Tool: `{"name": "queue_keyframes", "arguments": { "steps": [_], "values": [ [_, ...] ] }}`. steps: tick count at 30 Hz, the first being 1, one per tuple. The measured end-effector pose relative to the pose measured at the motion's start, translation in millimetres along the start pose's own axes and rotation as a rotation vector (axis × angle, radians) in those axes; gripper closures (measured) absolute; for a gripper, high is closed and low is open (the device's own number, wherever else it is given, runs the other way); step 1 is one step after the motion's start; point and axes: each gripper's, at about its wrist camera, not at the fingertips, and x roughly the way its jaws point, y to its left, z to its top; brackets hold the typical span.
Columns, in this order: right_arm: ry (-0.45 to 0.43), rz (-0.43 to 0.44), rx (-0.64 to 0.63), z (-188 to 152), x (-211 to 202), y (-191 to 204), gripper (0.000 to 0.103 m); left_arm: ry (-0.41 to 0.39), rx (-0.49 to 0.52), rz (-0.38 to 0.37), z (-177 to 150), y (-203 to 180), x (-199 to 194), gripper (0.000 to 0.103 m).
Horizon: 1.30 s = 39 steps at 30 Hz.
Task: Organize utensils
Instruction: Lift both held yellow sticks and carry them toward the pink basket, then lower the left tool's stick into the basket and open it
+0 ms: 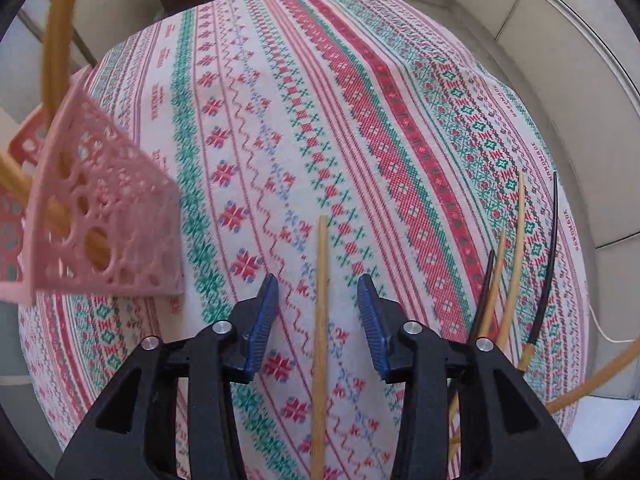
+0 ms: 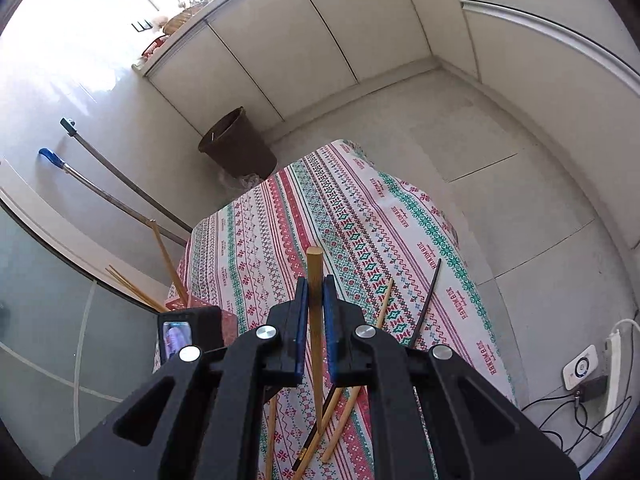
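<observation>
A wooden chopstick point(image 1: 320, 360) lies on the patterned tablecloth point(image 1: 320, 120), between the blue pads of my left gripper point(image 1: 318, 280). That gripper is open and points steeply down, and its pads stand clear of the stick. A pink perforated holder point(image 1: 100, 220) at the left has wooden chopsticks point(image 1: 60, 40) standing in it. My right gripper point(image 2: 316, 280) is shut on another wooden chopstick point(image 2: 315, 264), raised above the table. Loose on the cloth are a wooden chopstick point(image 2: 384, 304) and a black chopstick point(image 2: 430, 300), also seen as the wooden chopstick point(image 1: 516, 260) and the black chopstick point(image 1: 550, 260).
A brown bin point(image 2: 236, 148) stands on the floor beyond the table's far end. Two mop handles point(image 2: 120, 184) lean on the left wall. A power strip with cables point(image 2: 612, 380) lies on the floor at the right. White cabinets line the back.
</observation>
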Motion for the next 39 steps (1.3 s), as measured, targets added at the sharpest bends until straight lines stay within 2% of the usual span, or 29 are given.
{"name": "queue_keyframes", "arguments": {
  "steps": [2,3,4,5,8,11,17,20,25,28,32,39],
  "values": [
    [-0.001,0.014,0.002,1,-2,0,0.095,-0.013,0.018,0.004,2,-4,1,0.076],
    [-0.003,0.016,0.002,1,-4,0,0.095,-0.018,0.024,0.002,3,-4,1,0.089],
    [-0.007,0.017,0.004,2,-5,-1,0.095,-0.022,0.029,0.000,2,-5,0,0.096],
    [-0.010,0.018,0.006,2,-6,-1,0.095,-0.043,0.038,-0.007,1,-5,0,0.099],
    [-0.021,0.022,0.011,4,-11,-2,0.095,-0.079,0.055,-0.040,-7,-2,-4,0.099],
    [-0.034,0.032,0.013,5,-17,0,0.095,-0.138,0.068,-0.043,-18,3,-25,0.099],
    [-0.072,0.089,0.021,8,-33,8,0.095,-0.306,0.049,-0.080,-55,32,-113,0.099],
    [-0.083,0.121,0.025,8,-39,14,0.095,-0.404,0.021,-0.089,-87,47,-162,0.099],
    [-0.077,0.154,0.029,6,-39,25,0.095,-0.520,-0.032,-0.089,-137,71,-217,0.099],
    [-0.070,0.159,0.031,4,-35,29,0.095,-0.580,-0.049,-0.089,-151,80,-244,0.099],
    [-0.054,0.155,0.041,3,-29,30,0.095,-0.669,-0.069,-0.099,-141,84,-281,0.099],
    [-0.026,0.130,0.060,6,-13,23,0.095,-0.812,-0.105,-0.091,-88,96,-339,0.099]
  ]
}}
